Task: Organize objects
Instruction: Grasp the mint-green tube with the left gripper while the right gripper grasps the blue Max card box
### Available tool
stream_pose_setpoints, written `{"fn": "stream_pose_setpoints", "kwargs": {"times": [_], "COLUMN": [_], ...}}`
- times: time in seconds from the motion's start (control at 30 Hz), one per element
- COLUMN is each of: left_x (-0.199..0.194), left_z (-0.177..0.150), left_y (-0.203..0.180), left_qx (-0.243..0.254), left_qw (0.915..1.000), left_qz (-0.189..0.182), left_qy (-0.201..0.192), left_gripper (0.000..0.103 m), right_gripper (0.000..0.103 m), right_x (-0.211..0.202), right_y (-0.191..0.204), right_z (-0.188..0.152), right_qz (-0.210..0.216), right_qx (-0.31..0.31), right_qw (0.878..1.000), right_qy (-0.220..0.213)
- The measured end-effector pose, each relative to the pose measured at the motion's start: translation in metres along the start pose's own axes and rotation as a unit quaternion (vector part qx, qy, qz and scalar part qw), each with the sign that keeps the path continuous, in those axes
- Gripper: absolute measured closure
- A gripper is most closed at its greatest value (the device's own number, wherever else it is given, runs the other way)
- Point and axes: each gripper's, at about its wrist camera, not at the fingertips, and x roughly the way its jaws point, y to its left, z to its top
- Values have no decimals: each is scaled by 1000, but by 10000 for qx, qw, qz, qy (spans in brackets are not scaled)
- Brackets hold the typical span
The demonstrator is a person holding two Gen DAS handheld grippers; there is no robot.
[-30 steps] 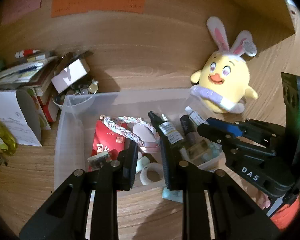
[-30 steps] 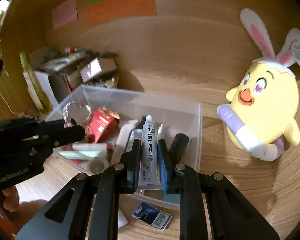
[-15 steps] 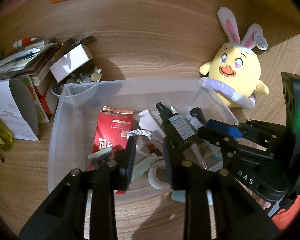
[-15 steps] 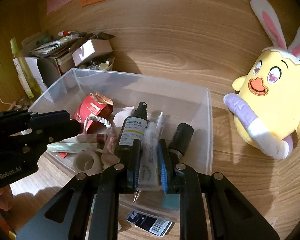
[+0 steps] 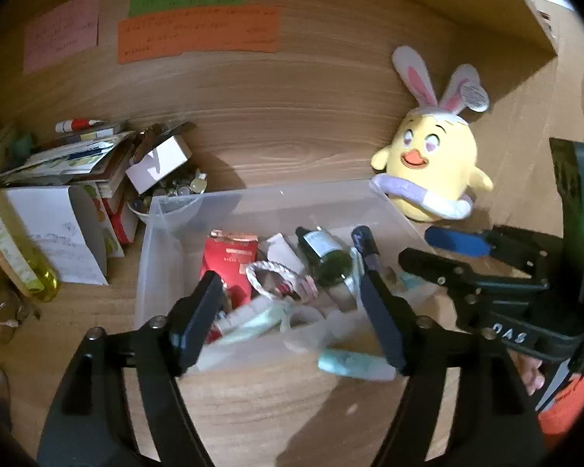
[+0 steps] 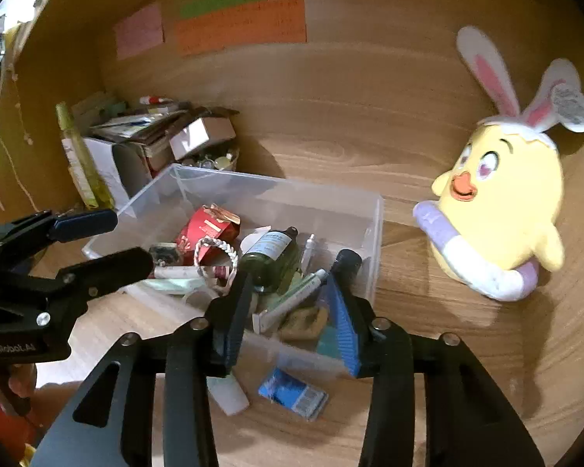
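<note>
On the wooden desk [image 6: 447, 369], against the wooden back panel, a clear bin [image 6: 372, 229] stands open-topped with a yellow plush chick [image 6: 502, 210] well apart to its right and a pile of boxes and papers [image 5: 78, 179] to its left. Three paper notes [image 6: 241, 23] are stuck to the panel above.

Bin contents, loosely heaped: a red packet [image 6: 204, 229] at the left, a dark green bottle [image 6: 270, 260] lying near the middle, a braided cord loop [image 6: 216, 257] between them, a white tube [image 6: 292, 299] and a black cylinder [image 6: 346, 262] at the right.

Outside the bin, on the desk just beside its near wall, lie a blue packet [image 6: 292, 391] and a pale tube [image 6: 229, 391].

Left gripper [image 5: 292, 311]: jaws spread wide, having just been opening, nothing between them, poised over the bin's near left part.

Right gripper [image 6: 288, 323]: jaws partly spread, having just been opening; the white tube lies in the bin beyond the gap, and the pads do not press on it.
</note>
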Motion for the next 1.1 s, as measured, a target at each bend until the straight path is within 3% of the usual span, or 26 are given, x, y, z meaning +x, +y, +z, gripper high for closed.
{"fn": "stream_pose_setpoints", "kwargs": {"times": [0.17,0.27,0.6,0.77,1.0,1.1], "left_x": [-2,4,54,75,82,77], "left_z": [-17,-31,-60,-64,-66,-67], "left_y": [-11,-18,-47,-53,-54,-54], "left_qx": [148,181,697,788,725,730], "left_qw": [9997,9990,9877,9822,9840,9856], "left_qz": [-62,-140,-353,-307,-252,-259], "left_qy": [176,374,1357,1676,1605,1505], "left_gripper": [25,15,14,14,15,25], "right_gripper": [56,55,53,43,34,32], "right_x": [-20,-23,-6,2,12,20], "right_y": [-3,-7,-19,-23,-26,-28], "right_z": [-16,-29,-66,-70,-73,-74], "right_qz": [-3,-5,-72,17,195,251], "right_qx": [-33,-25,-164,-123,-176,-142], "right_qw": [9999,10000,9983,9974,9957,9944], "right_qy": [-101,-1,559,716,893,1019]}}
